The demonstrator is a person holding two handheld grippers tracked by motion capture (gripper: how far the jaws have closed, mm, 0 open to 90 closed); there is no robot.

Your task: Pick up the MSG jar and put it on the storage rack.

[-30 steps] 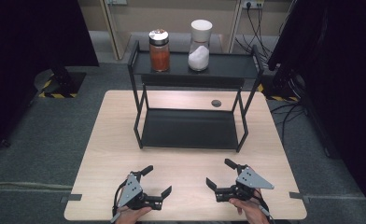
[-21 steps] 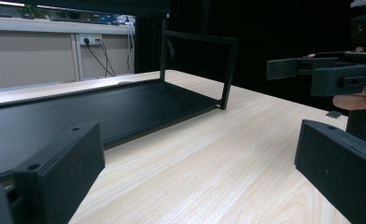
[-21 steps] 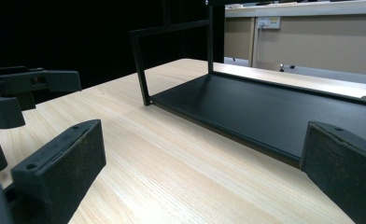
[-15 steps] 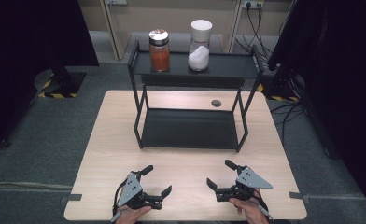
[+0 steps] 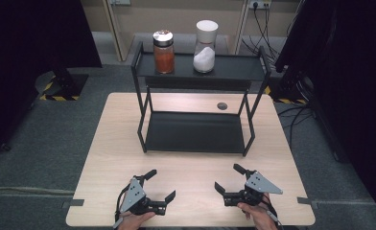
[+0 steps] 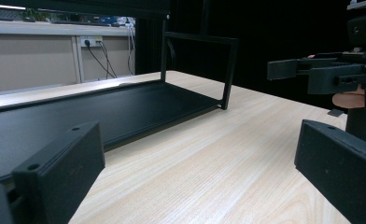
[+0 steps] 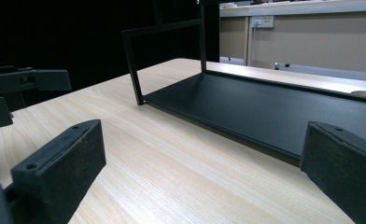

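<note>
A black two-tier rack stands at the middle of the light wooden table. Its top shelf carries a glass jar of orange powder and a white-lidded jar of white powder. Near the front edge, my left gripper and right gripper rest low, both open and holding nothing. In the left gripper view my jaws spread wide toward the lower shelf, with the other gripper at the right. In the right gripper view my jaws face the same shelf.
A small dark round disc sits in the tabletop behind the rack. Bare wood lies between the grippers and the rack's front. Dark curtains flank the table, and cables run along the floor at the back.
</note>
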